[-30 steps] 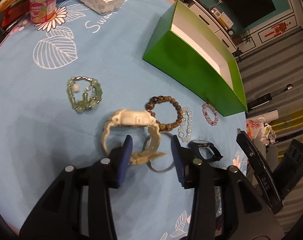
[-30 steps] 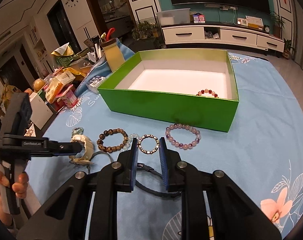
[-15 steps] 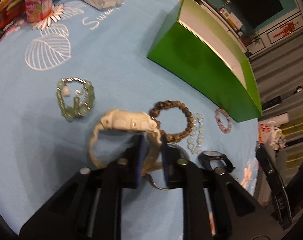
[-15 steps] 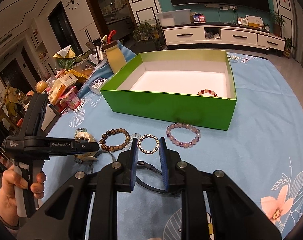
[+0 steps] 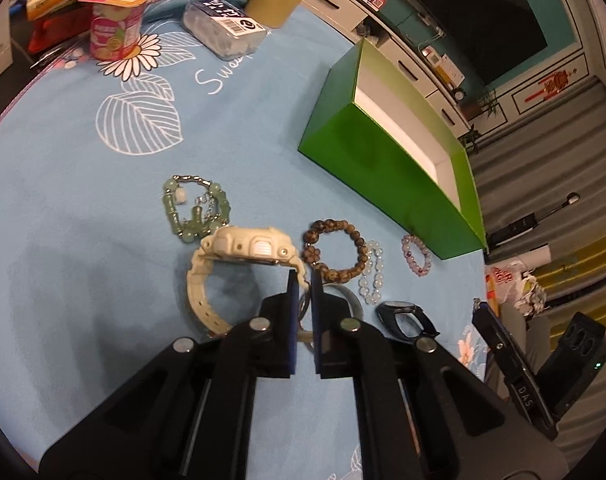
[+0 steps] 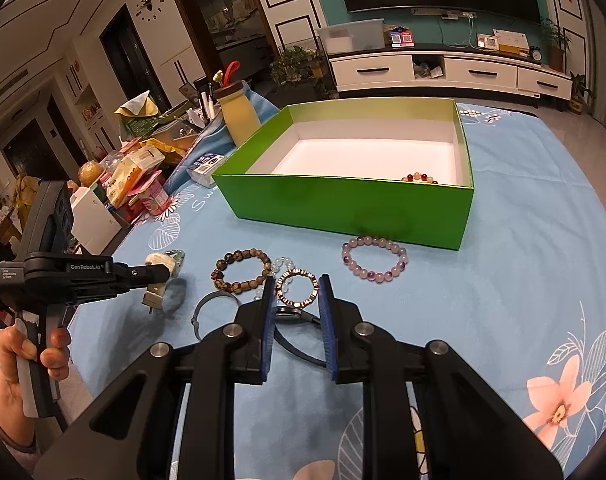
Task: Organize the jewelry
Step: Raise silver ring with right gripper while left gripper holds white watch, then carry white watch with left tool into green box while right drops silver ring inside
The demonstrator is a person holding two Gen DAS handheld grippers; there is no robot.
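My left gripper [image 5: 303,280] is shut on the strap of a cream watch [image 5: 247,246] and holds it just above the blue cloth; it also shows in the right wrist view [image 6: 159,270]. My right gripper [image 6: 297,286] is open and empty above a black watch [image 6: 291,314], with a metal ring bracelet [image 6: 297,286] seen between its fingers. A green box [image 6: 343,196] holds one red-bead bracelet [image 6: 419,178]. On the cloth lie a brown bead bracelet [image 6: 241,270], a purple one [image 6: 375,260], a clear one [image 5: 373,270] and a jade one [image 5: 193,210].
Snacks, a pink cup [image 5: 113,32], a clear plastic case [image 5: 227,34] and a yellow bottle [image 6: 239,114] crowd the table's far left. A thin metal bangle [image 6: 213,308] lies by the black watch. The table edge runs along the left.
My left gripper closed on the cream watch strap and lifted the watch a little off the cloth. My right gripper stayed in place.
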